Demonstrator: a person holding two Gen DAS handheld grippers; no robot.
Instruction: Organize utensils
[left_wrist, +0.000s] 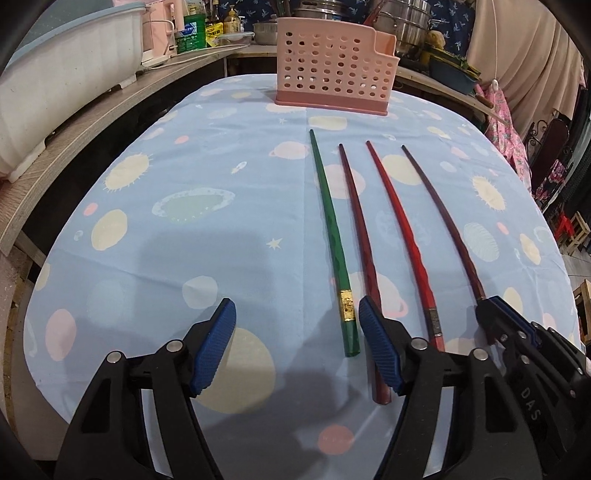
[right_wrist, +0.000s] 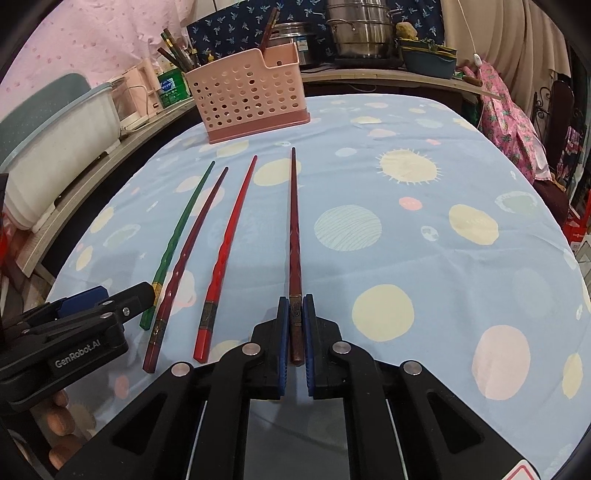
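Brown chopstick (right_wrist: 294, 236) lies near-to-far, tip toward the pink holder (right_wrist: 247, 103), its near end pinched by the right gripper (right_wrist: 295, 317). Left gripper (left_wrist: 297, 321) gapes wide over the green chopstick (left_wrist: 332, 243).

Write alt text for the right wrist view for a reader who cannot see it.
The right gripper is closed on the thick end of a dark brown chopstick lying on a blue planet-print tablecloth. Left of it lie red, maroon and green chopsticks, with a pink perforated utensil holder beyond.
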